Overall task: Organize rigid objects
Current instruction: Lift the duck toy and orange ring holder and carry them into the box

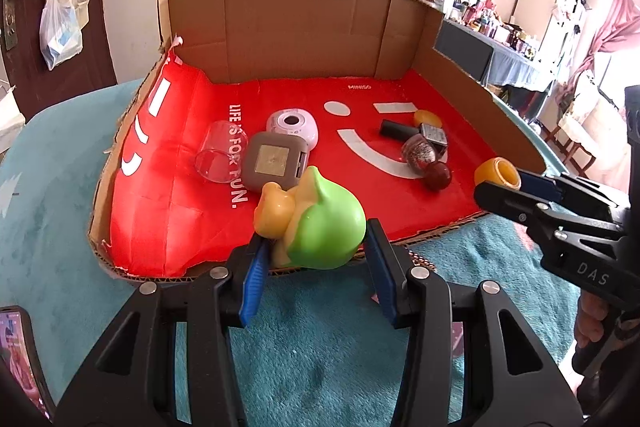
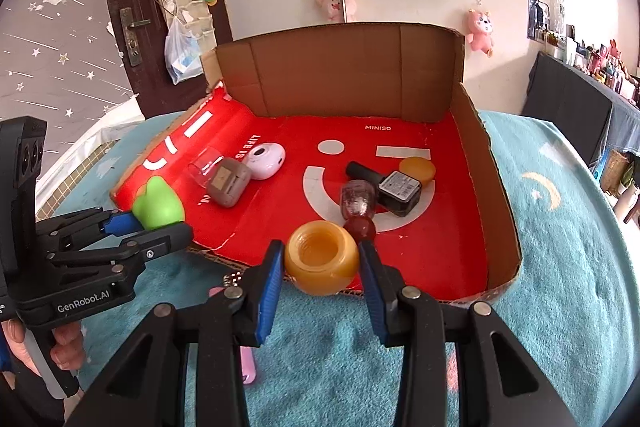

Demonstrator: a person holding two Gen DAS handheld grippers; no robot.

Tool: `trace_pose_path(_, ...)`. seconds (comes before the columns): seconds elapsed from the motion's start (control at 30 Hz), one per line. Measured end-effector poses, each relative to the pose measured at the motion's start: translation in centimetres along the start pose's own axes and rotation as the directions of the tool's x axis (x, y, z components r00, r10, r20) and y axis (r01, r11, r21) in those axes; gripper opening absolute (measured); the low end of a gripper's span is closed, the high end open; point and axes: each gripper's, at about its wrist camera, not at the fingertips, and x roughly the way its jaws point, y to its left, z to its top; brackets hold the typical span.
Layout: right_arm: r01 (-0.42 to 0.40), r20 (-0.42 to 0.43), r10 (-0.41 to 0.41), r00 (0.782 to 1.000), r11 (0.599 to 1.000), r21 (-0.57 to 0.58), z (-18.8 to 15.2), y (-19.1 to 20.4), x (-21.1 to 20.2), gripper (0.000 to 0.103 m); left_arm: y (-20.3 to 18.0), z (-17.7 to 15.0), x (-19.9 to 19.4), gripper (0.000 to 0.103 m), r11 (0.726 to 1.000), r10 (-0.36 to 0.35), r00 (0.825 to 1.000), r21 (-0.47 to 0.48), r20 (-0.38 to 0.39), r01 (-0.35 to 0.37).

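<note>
The cardboard tray (image 2: 472,131) with its red liner, on the teal-covered table (image 2: 560,227), already holds a clear cup (image 1: 218,157), a grey case (image 1: 274,165), a pink round gadget (image 1: 294,125) and nail polish bottles (image 2: 394,189). Two items remain outside, at its near edge: the left gripper (image 1: 318,263) fingers pinch a green frog toy (image 1: 332,227), and the right gripper (image 2: 320,273) fingers pinch an amber jar (image 2: 322,257).

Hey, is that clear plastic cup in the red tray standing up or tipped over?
Tipped over. The clear cup lies on its side on the red tray, its open mouth facing the camera.
</note>
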Motion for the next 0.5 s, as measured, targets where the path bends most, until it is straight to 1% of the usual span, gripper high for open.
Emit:
trace_pose_path(0.2, 0.011, -0.020, -0.011, 1.000, 1.000, -0.004, 0.4, -0.3, 1.3, 0.040, 0.5, 0.3, 1.4, 0.043, 1.000, -0.005, 1.000, -0.008, -0.029, 0.005)
trace_pose_path(0.33, -0.009, -0.037, 0.009, 0.999, 1.000, 0.000, 0.7, -0.3, 2.2, 0.040, 0.7, 0.6, 2.1, 0.043, 1.000, -0.025, 0.998, -0.019, -0.049, 0.024)
trace_pose_path(0.43, -0.028, -0.050, 0.028, 0.998, 1.000, 0.002, 1.0, -0.2, 2.8, 0.040, 0.5, 0.9, 2.4, 0.043, 1.000, -0.020, 0.998, -0.008, -0.053, 0.020)
trace_pose_path(0.5, -0.042, -0.061, 0.042, 0.997, 0.999, 0.004, 1.2, -0.2, 3.3, 0.040, 0.4, 1.2, 2.7, 0.044, 0.999, -0.034, 0.998, -0.004, -0.059, 0.034)
